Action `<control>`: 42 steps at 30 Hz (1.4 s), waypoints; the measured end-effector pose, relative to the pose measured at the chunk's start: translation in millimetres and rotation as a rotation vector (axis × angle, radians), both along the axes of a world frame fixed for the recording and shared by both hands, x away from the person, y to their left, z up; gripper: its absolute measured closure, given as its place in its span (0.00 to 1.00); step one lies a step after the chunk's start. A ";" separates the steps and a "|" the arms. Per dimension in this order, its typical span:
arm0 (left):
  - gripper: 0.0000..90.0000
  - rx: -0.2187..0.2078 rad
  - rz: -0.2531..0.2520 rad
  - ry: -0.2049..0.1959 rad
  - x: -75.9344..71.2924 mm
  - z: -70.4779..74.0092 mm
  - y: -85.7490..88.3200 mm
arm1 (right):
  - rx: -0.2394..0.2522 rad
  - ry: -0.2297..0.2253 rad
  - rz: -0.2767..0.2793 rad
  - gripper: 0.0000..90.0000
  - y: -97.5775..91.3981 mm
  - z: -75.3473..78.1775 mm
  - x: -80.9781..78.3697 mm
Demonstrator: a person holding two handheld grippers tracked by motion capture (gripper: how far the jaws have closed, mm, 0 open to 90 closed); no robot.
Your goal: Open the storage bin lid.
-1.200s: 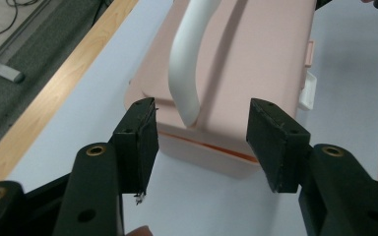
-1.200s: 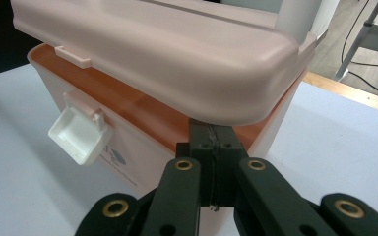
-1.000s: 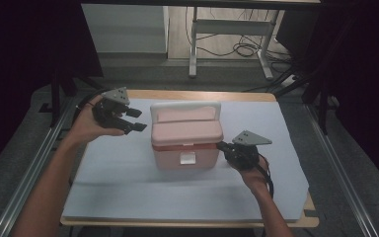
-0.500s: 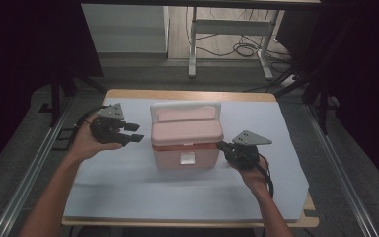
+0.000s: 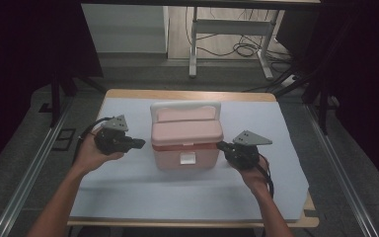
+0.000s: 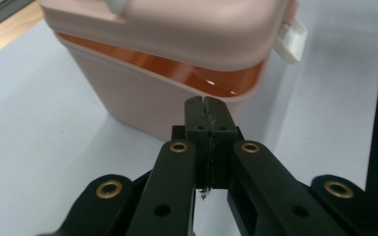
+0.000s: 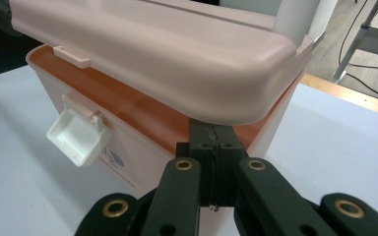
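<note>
Seemingly the lid is being raised, the white latch point(image 7: 78, 135) already hanging loose. At nine o'clock, the left gripper point(image 5: 137, 143), jaws closed on nothing, is nearing the pink storage box point(image 5: 186, 140) sitting mid-table. At three o'clock, the right gripper point(image 5: 222, 146), likewise closed and empty, is wedging under the lid point(image 7: 147, 54). Full opening is remaining.

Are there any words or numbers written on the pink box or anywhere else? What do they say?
Nothing here can be read.
Pink box: the right gripper view shows a small dark mark and a line of tiny print on the front wall, below the white latch, too small and blurred to read.
Box lid: plain, no writing.
Table cover: plain, no writing.
</note>
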State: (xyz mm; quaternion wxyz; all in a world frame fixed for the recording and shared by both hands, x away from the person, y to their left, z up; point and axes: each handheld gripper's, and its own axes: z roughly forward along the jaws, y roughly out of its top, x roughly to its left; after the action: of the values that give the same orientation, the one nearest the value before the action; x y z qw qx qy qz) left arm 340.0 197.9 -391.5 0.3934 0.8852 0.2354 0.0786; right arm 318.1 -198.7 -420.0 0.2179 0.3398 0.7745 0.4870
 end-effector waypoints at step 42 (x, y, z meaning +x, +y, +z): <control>1.00 -0.014 -0.101 -0.056 -28.1 -18.8 -97.6 | -0.006 -0.006 -0.008 1.00 -0.8 3.0 -0.1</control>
State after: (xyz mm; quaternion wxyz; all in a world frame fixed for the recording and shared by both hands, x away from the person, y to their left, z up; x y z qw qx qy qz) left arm 311.9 100.3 -410.3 0.4094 0.8907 0.1798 0.0817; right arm 318.1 -199.5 -417.1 0.2232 0.3408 0.7740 0.4847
